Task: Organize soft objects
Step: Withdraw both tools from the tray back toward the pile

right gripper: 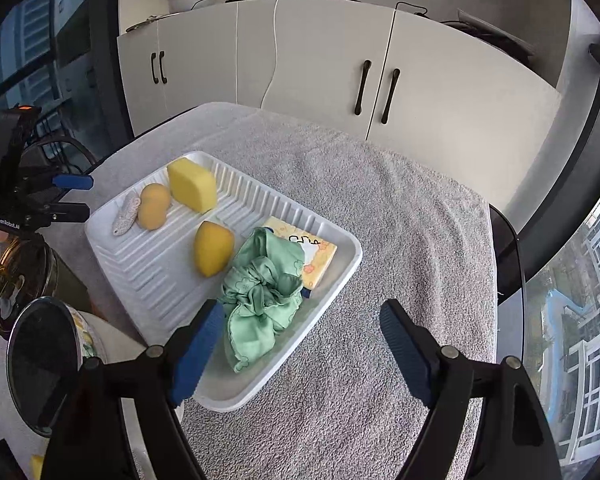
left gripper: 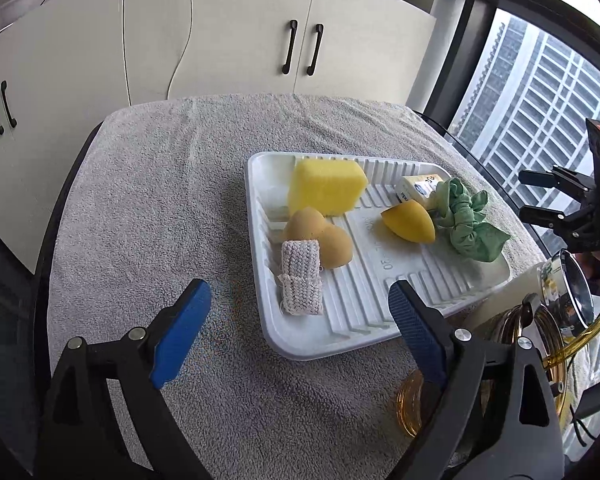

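A white ribbed tray (left gripper: 380,300) (right gripper: 140,272) lies on the grey towel. It holds a yellow block sponge (left gripper: 328,186) (right gripper: 192,186), two tan egg sponges (left gripper: 320,236) (right gripper: 154,206), a knitted pad (left gripper: 302,276) (right gripper: 126,212), a yellow egg sponge (left gripper: 410,222) (right gripper: 212,248), a green scrunchie (left gripper: 466,216) (right gripper: 260,288) and a tissue pack (left gripper: 418,188) (right gripper: 312,252). My left gripper (left gripper: 299,286) (right gripper: 74,196) hangs open above the pad's end of the tray. Open too, my right gripper (right gripper: 302,308) (left gripper: 538,196) hovers over the scrunchie's corner. Neither holds anything.
The grey towel (left gripper: 160,208) covers a dark round table. Amber glassware (left gripper: 412,404) and a round dark lid (right gripper: 44,364) stand beside the tray's near side. White cabinets (left gripper: 260,40) stand behind; windows (right gripper: 580,320) flank the table.
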Tool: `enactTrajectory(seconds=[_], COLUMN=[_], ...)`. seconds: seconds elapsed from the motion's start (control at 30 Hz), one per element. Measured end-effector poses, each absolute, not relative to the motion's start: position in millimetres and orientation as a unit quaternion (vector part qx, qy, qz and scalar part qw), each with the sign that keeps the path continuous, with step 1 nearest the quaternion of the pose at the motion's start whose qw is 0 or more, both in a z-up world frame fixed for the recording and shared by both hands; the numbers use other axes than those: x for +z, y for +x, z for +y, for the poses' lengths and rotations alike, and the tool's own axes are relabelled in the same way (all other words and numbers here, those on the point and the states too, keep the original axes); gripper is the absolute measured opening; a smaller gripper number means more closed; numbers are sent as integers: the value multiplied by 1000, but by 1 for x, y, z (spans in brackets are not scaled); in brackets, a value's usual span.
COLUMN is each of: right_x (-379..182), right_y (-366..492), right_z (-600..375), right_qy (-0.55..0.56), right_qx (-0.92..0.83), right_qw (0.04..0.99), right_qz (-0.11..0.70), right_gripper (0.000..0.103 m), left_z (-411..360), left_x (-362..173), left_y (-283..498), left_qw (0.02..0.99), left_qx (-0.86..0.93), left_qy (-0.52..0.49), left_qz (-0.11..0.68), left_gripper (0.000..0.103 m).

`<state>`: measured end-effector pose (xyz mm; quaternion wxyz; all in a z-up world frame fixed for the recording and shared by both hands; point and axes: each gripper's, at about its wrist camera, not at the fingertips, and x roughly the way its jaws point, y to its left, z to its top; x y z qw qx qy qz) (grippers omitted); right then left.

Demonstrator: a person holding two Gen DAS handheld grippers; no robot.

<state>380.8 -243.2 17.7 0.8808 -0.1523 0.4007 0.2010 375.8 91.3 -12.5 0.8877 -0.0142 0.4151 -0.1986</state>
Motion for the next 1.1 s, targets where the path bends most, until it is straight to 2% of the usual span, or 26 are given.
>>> enactTrajectory(seconds=[0.1,0.2,0.4,0.47,0.7,1.1], right_x=[28,39,57,59,48,5], right_y=[373,357,302,278,200,105], right_z=[-252,-261,-275,-277,-271,-228], right_qy=[-143,-127,-92,-78,-40,-53], right_qx=[188,182,188,192,208,225], right_qw=[888,896,911,915,919,910], right_qz=[394,383,354,345,333,343], right_gripper=[84,86,99,103,103,103], left_z=[98,107,126,128,108,63], left_x=[-7,-1,11,13,13,-13], left_y=[367,353,308,286,206,108], left_qw=[892,897,909,913,919,912], left_qx=[-192,-185,-170,-166,-182,-207], left_qy=[-19,-27,-45,-47,-20,0], left_qz=[409,400,378,369,348,354], left_gripper=[92,99,99,103,103,103])
